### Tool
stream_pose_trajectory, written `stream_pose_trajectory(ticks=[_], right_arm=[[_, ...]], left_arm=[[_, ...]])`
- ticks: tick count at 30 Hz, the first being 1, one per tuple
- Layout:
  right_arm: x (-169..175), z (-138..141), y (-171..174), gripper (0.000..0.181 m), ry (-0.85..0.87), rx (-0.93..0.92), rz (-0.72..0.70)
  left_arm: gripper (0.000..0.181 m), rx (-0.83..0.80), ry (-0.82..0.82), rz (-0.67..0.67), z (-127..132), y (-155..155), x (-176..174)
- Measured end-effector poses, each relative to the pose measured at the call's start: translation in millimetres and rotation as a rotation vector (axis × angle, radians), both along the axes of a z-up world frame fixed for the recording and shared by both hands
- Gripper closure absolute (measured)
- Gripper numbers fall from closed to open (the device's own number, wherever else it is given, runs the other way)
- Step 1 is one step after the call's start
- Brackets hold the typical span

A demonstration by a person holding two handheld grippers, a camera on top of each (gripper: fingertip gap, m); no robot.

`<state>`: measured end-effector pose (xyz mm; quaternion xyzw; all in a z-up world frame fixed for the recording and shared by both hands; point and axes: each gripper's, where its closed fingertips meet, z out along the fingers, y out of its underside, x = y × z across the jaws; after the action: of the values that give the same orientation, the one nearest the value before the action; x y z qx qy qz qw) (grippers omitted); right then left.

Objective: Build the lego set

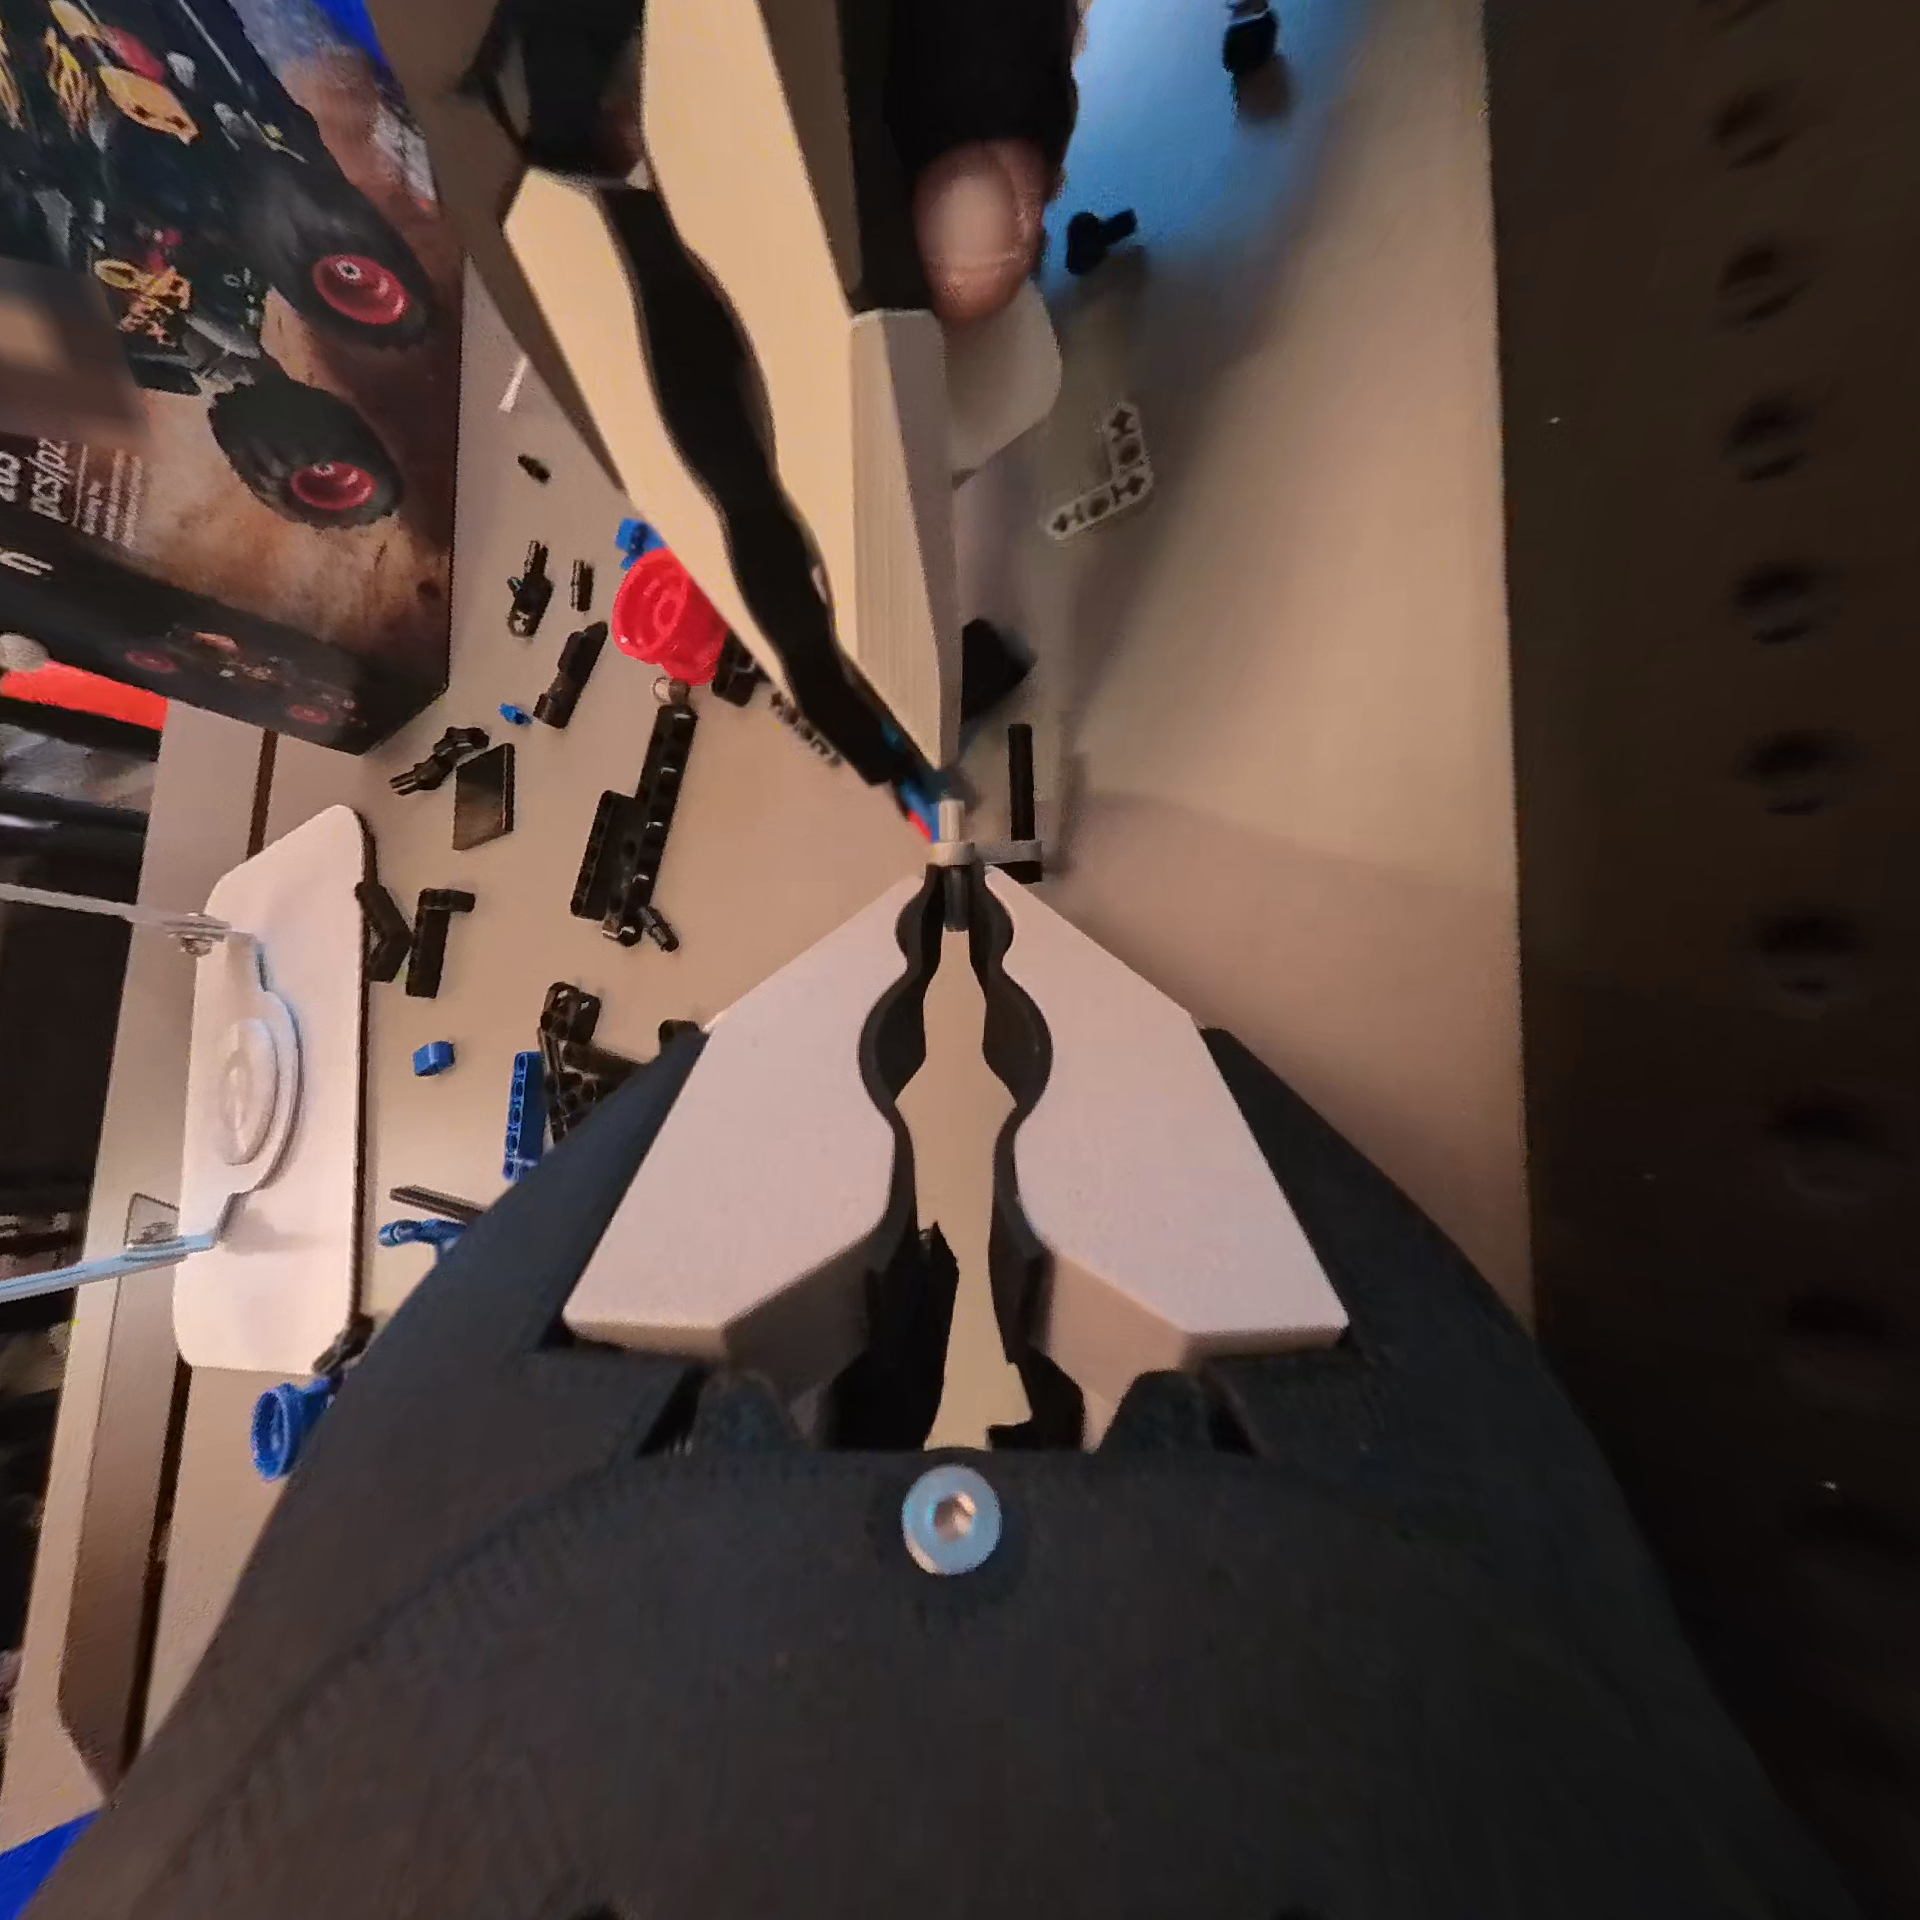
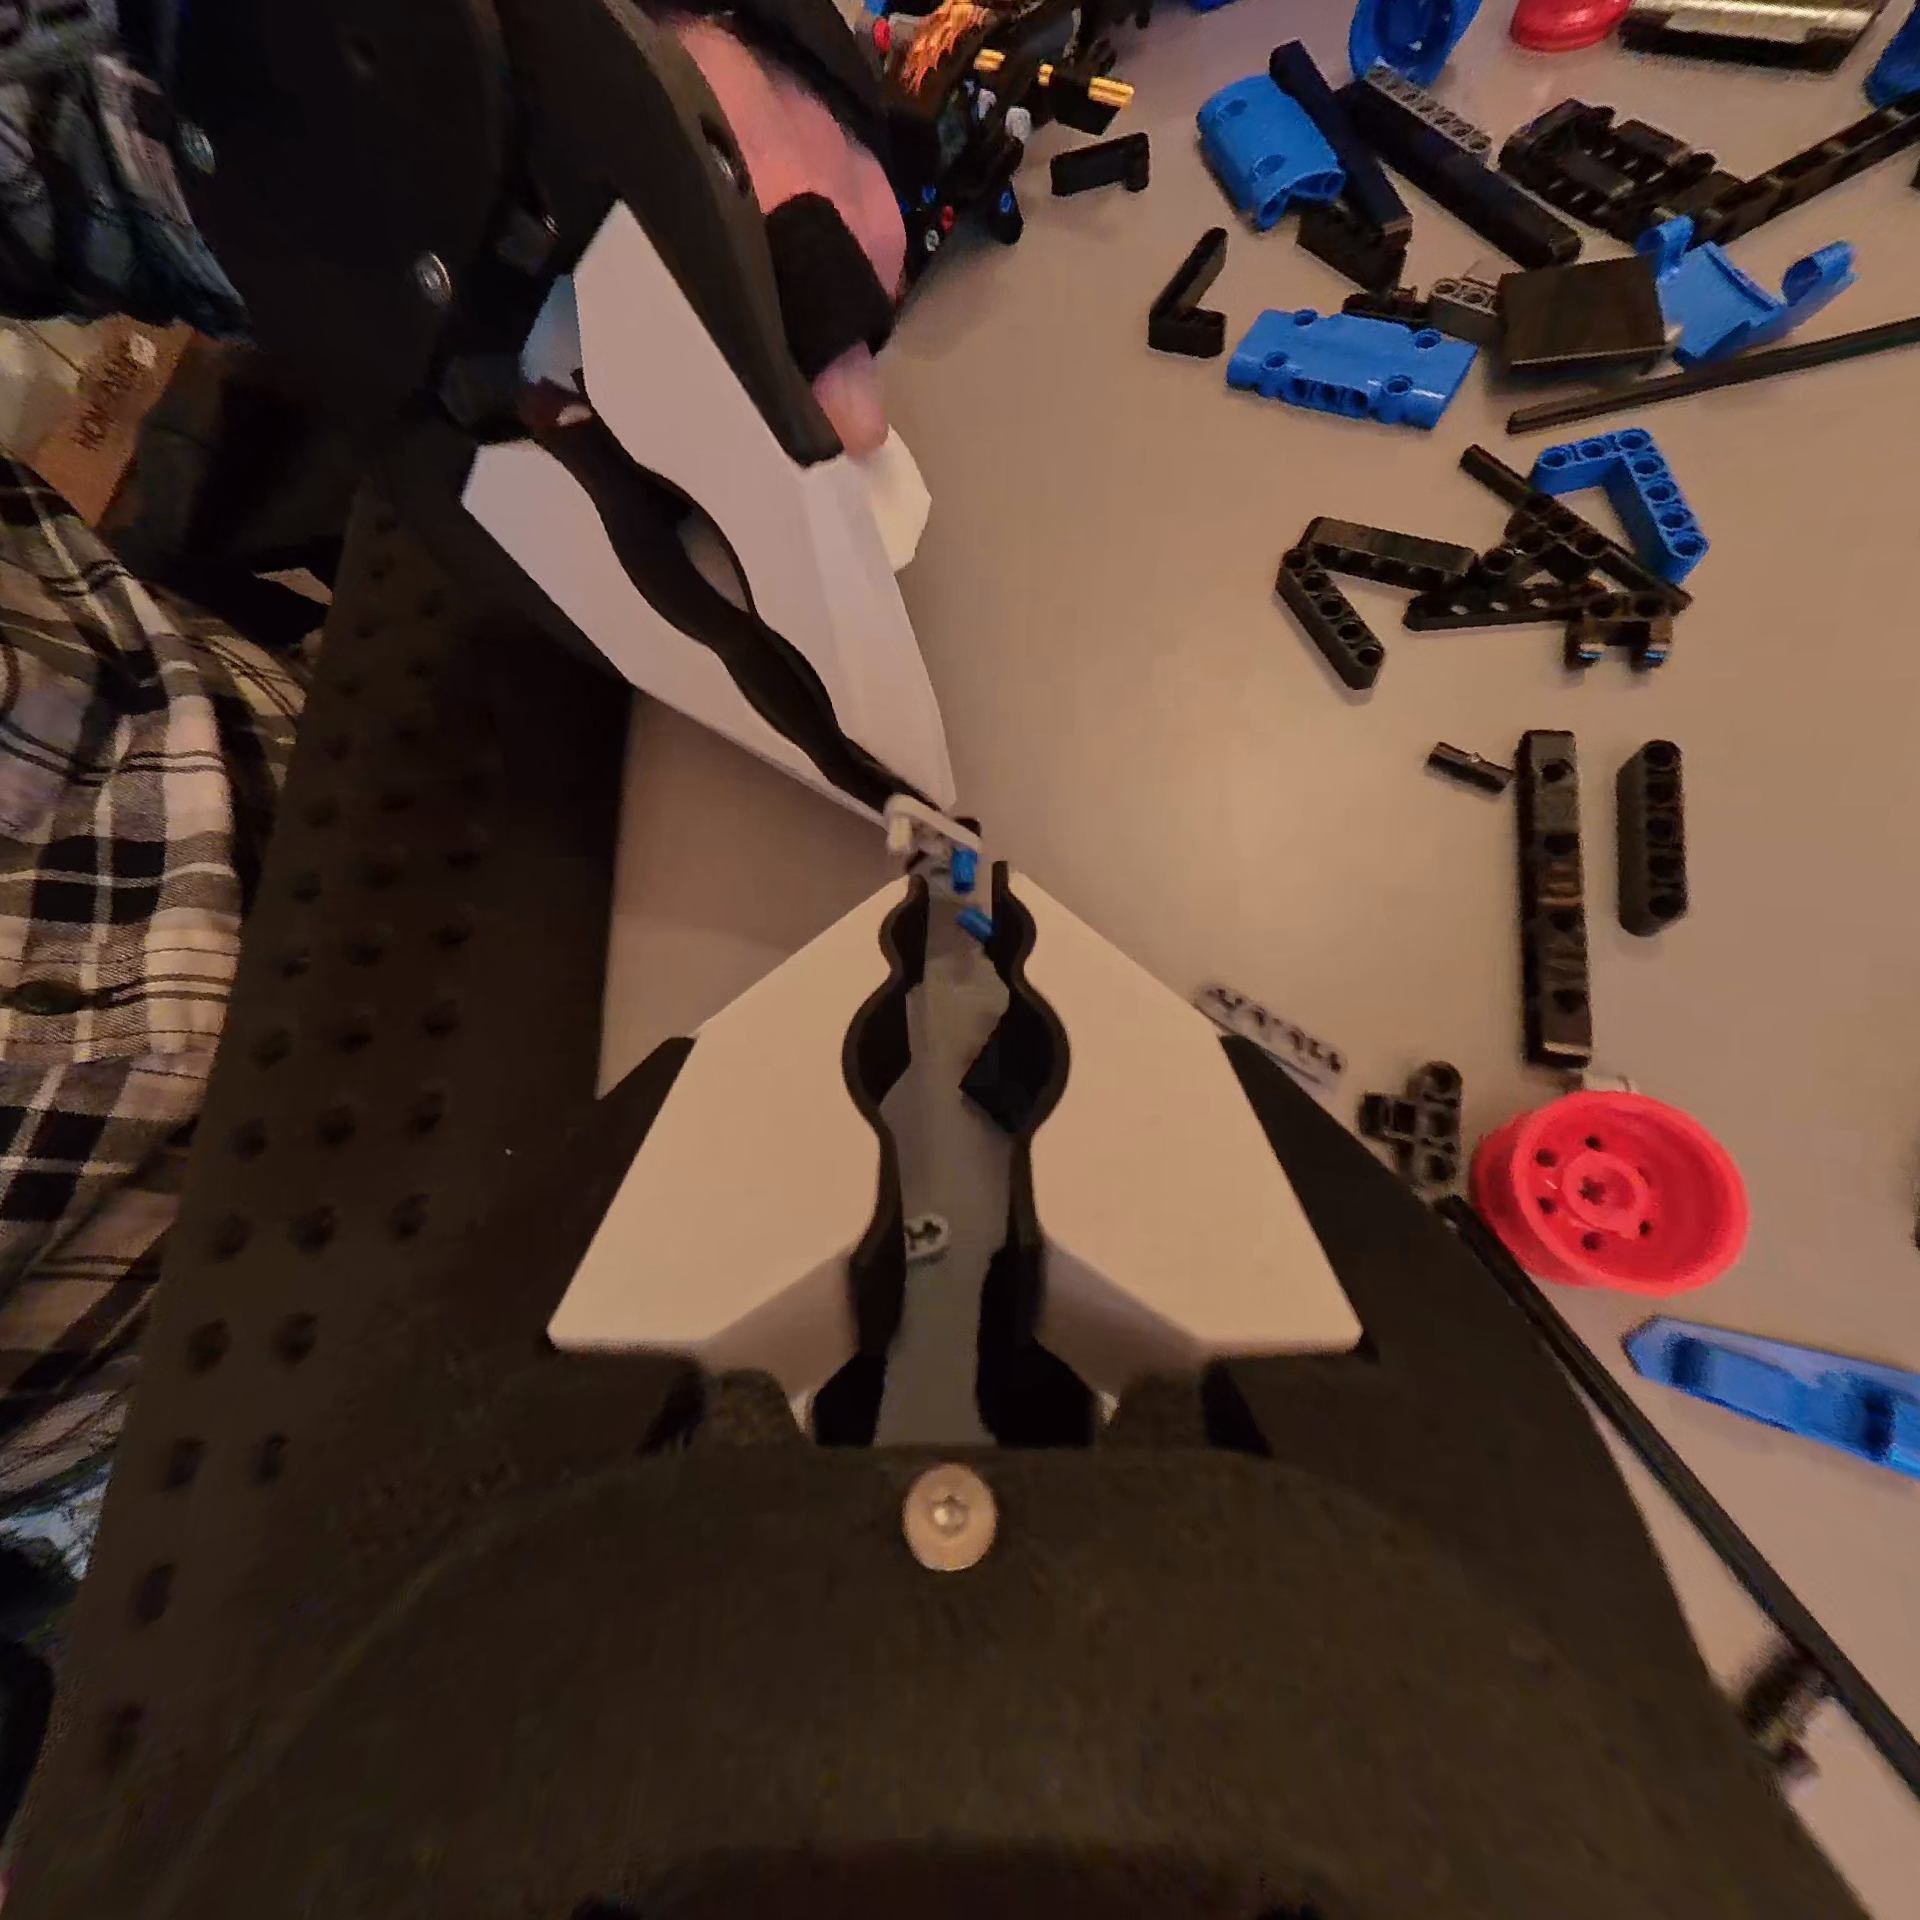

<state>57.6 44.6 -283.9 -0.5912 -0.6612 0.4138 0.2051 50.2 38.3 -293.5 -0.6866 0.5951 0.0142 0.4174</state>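
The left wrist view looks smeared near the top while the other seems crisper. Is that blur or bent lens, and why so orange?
Left wrist view: the set box and a fingertip are motion-blurred, table edges bowed by the wide lens. Right wrist view: the red wheel is fairly sharp, corners soft. Both carry warm, dim light.

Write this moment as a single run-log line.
left gripper: shut on grey connector | right gripper: holds blue pin | tips meeting | table: loose parts
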Motion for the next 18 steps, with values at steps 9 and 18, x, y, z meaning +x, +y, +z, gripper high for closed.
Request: stream_pose_trajectory(ticks=[9, 18], right_arm=[[31.7, -16.4, 39.9, 0.149, -0.138, 0.095, -0.153], [17.8, -24.4, 15.7, 0.165, -0.198, 0.103, -0.154]], left_arm=[[0.177, -0.185, -0.091, 0.067, -10.0, 4.2, -6.6], [0.156, -0.329, -0.165, 0.103, -9.6, 1.5, -10.3]])
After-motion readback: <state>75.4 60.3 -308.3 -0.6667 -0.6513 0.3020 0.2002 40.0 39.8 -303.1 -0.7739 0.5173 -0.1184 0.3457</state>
